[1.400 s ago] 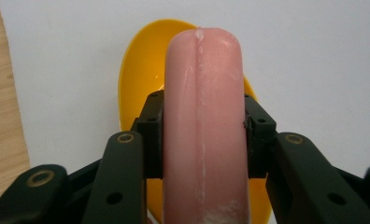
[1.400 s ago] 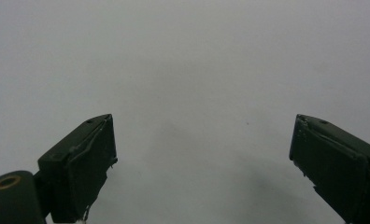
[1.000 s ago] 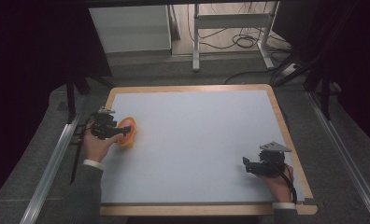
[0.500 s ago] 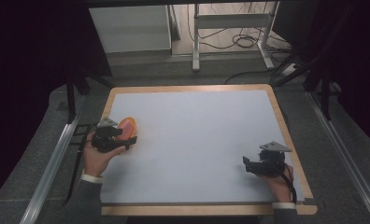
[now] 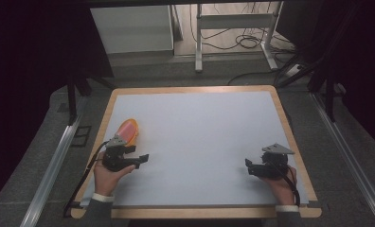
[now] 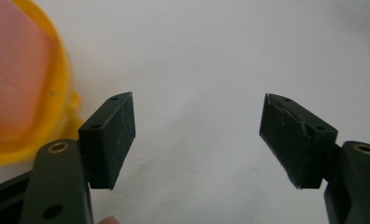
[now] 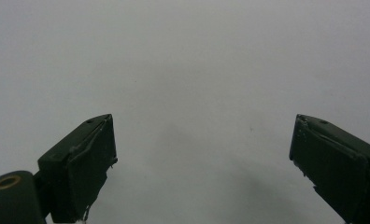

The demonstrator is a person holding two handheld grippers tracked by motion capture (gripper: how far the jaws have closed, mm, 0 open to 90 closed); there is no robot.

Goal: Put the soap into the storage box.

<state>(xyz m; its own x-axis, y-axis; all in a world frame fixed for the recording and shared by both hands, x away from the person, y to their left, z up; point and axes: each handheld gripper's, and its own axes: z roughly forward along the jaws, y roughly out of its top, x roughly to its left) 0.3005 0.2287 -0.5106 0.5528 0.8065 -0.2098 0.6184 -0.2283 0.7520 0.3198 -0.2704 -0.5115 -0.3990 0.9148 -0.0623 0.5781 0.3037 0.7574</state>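
Note:
An orange-rimmed object with a pink inside (image 5: 127, 130) lies on the white table top (image 5: 200, 137) near its left edge. It also shows large at the upper left of the left gripper view (image 6: 19, 84). My left gripper (image 5: 144, 158) is just in front of it, pointing right, open and holding nothing (image 6: 197, 140). My right gripper (image 5: 247, 165) rests near the table's front right corner, pointing left. Its jaws stand wide apart over bare white surface (image 7: 202, 163).
The table has a wooden rim (image 5: 285, 113). Metal rails (image 5: 53, 161) run along both sides on the grey floor. A white cabinet (image 5: 131, 28), desk legs and cables (image 5: 252, 40) stand beyond the far edge.
My left gripper has drawn back toward the person and turned to the right, away from the orange object, which stays on the table. The right gripper has not moved.

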